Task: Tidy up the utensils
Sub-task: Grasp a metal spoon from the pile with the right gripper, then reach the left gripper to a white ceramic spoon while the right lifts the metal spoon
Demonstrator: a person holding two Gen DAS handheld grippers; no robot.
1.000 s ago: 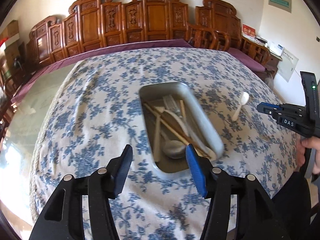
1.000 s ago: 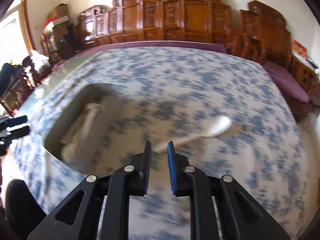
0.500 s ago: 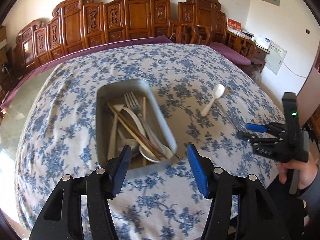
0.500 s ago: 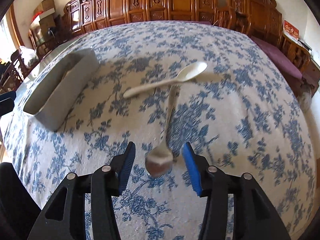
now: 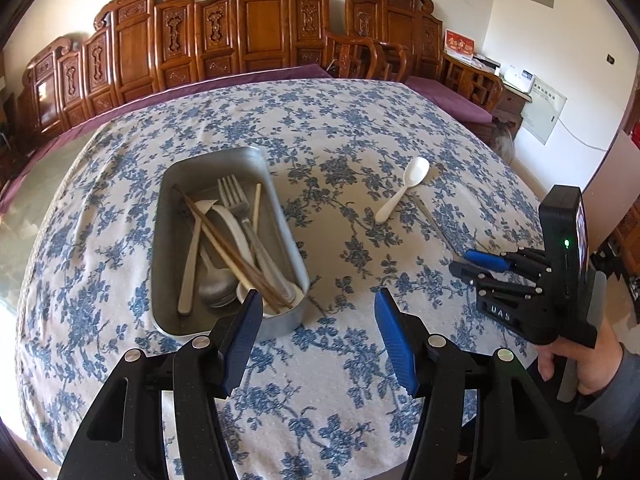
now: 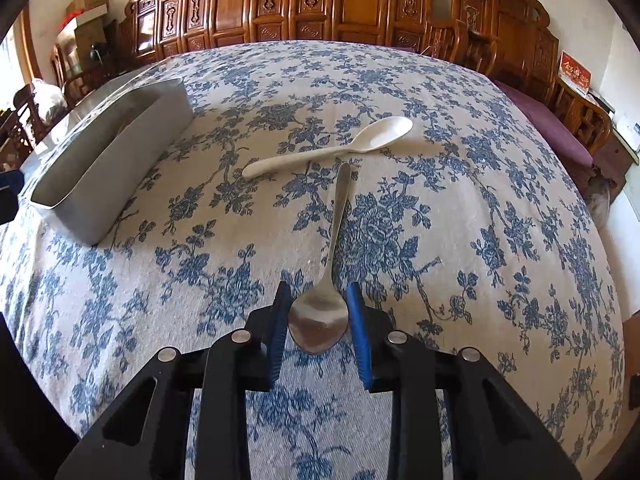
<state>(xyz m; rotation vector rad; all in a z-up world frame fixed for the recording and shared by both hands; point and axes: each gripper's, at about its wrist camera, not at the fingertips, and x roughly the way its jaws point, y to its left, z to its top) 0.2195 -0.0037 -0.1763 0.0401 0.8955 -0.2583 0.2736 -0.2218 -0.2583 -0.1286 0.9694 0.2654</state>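
Steel shows between the blue pads of the right gripper point(image 6: 319, 322): the bowl of a metal spoon point(image 6: 325, 300) sits in the gap, with the fingers closed in to either edge of it. Whether the pads press the bowl or only flank it is hard to judge, and the bowl's near rim is hidden behind the black finger bodies. Its handle runs away across the blue-flowered tablecloth point(image 6: 460, 208) to end just beside a white spoon point(image 6: 332, 146), which lies crosswise; the two look apart, though the gap is slight.

From the left wrist view the metal spoon's bowl is hidden behind the right gripper, and only its thin handle point(image 5: 432, 220) shows near the white spoon.

At the left stands a metal tray point(image 6: 120, 152); from the right wrist view only its outer wall shows and the contents are out of sight. The left wrist view looks down into it: a fork point(image 5: 236, 204), brown chopsticks point(image 5: 232, 248), pale spoons and a grey one overlap in a heap, so several ends are covered.

The left gripper point(image 5: 316, 328) hangs wide open and holds nothing, near the tray's closest end. Carved wooden chairs point(image 5: 256, 28) line the wall behind.
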